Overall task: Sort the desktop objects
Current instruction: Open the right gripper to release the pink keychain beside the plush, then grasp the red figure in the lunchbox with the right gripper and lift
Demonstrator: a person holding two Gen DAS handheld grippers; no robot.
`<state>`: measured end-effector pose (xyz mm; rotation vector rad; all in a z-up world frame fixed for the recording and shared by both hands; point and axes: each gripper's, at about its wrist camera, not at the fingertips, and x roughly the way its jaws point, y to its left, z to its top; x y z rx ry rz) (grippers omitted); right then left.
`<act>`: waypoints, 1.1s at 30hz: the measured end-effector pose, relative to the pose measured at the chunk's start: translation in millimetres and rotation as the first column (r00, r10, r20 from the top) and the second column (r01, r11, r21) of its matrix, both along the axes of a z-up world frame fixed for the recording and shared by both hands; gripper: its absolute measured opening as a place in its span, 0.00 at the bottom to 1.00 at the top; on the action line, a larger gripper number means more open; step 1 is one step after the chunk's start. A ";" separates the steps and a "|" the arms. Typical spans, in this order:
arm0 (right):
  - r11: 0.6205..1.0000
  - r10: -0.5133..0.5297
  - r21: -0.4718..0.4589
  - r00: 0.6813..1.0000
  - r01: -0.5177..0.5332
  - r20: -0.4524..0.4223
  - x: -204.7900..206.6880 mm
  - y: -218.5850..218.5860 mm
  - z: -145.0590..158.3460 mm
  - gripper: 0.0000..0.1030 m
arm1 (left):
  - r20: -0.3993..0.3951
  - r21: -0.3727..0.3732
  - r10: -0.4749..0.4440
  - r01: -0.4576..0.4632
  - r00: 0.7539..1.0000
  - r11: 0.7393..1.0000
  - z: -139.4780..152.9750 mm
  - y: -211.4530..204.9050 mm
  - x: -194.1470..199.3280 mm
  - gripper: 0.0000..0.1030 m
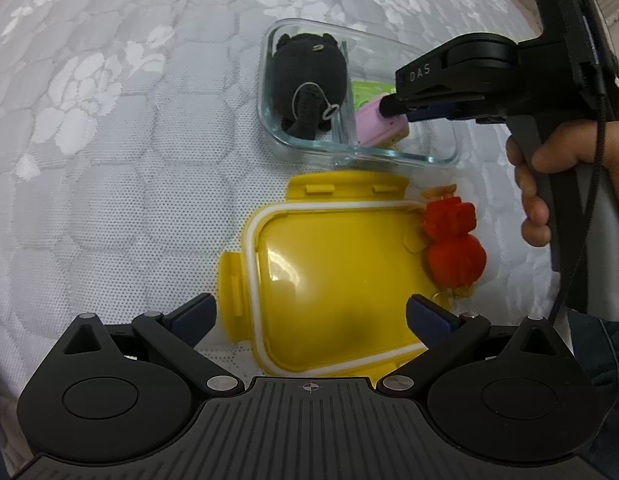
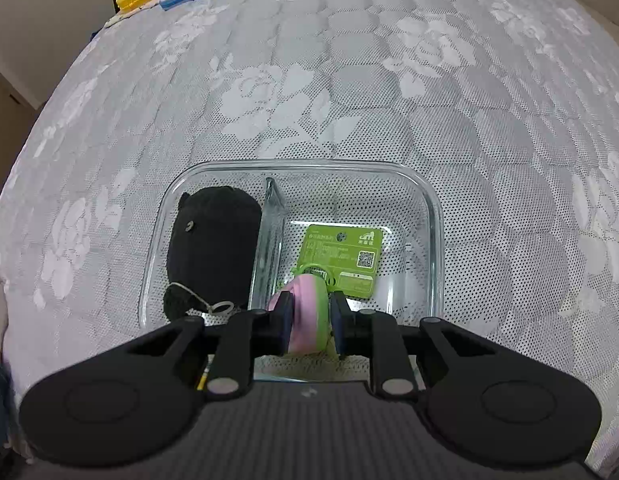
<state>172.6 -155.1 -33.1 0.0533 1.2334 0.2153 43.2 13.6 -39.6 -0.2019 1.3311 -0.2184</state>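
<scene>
Your right claw (image 2: 308,326) is clenched on a pink-and-green rounded soft toy (image 2: 305,312), held over the right compartment of the clear divided glass container (image 2: 431,204). Your left claw (image 1: 309,316) gapes wide, empty, above the yellow plastic lid (image 1: 329,264).

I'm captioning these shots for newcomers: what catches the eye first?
The bright yellow plastic lid lying just ahead of the open left gripper, a red knitted charm at its edge. Behind it, the right gripper holds a pink-and-green round toy over the clear glass divided container.
</scene>
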 end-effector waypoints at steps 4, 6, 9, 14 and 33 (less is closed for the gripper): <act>1.000 0.009 -0.001 1.000 -0.009 -0.012 1.0 -1.3 -2.9 0.26 | -0.001 0.005 -0.001 0.001 1.000 1.000 -1.0 -0.5 0.2 1.00; 1.000 -0.002 0.012 0.999 0.003 -0.040 0.8 -2.7 -2.3 0.26 | -0.003 0.007 0.003 -0.003 1.000 1.000 -1.8 -0.2 0.6 1.00; 0.998 -0.014 0.054 0.993 0.020 -0.116 -3.3 -6.9 -3.5 0.27 | -0.003 0.008 0.006 -0.006 1.000 1.000 -2.3 -0.3 1.1 1.00; 0.998 0.001 0.065 0.992 0.007 -0.125 -13.5 -13.4 0.2 0.25 | 0.004 0.008 -0.005 0.005 1.000 1.000 -0.5 -6.4 2.7 1.00; 0.995 0.078 0.056 0.997 -0.079 0.005 -61.2 -82.4 51.9 0.49 | -0.034 0.039 0.009 -0.007 0.999 0.999 -19.7 -19.1 21.9 1.00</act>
